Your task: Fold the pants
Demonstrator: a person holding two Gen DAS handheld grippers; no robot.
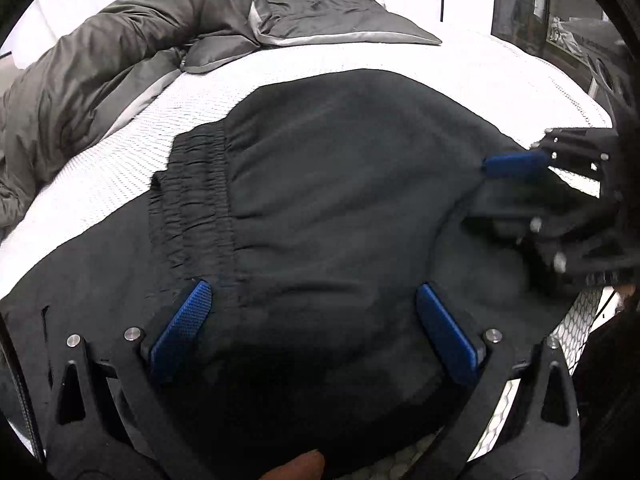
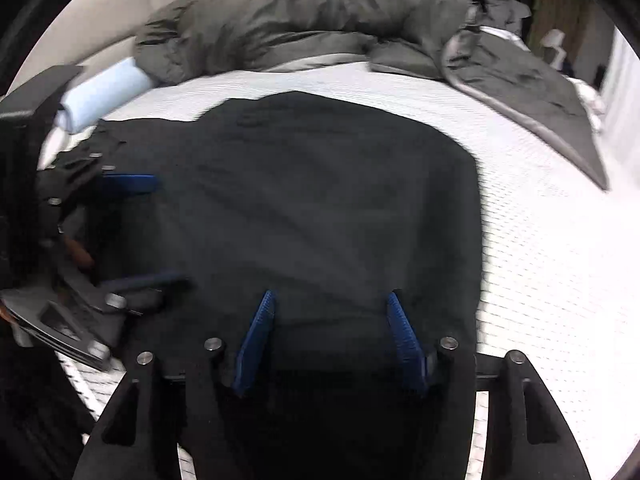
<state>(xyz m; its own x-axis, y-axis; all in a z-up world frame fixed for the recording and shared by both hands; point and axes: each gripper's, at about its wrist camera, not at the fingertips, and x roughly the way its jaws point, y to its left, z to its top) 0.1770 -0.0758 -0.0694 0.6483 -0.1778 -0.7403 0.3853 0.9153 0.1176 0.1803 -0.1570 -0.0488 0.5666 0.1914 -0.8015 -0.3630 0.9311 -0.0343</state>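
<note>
Black pants (image 1: 340, 184) lie folded on the white mattress (image 1: 132, 160), their gathered elastic waistband (image 1: 192, 196) at the left. My left gripper (image 1: 314, 300) is open, its blue pads low over the near edge of the pants. My right gripper (image 2: 330, 304) is open too, over the near edge of the pants (image 2: 312, 184) in the right wrist view. Each gripper shows in the other's view: the right one at the right edge of the left wrist view (image 1: 516, 164), the left one at the left edge of the right wrist view (image 2: 136, 232).
A rumpled grey duvet (image 2: 304, 20) lies along the far side of the bed, with a grey pillow (image 1: 352, 16). A light blue roll (image 2: 104, 92) sits at the far left. White mattress (image 2: 540, 240) lies to the right of the pants.
</note>
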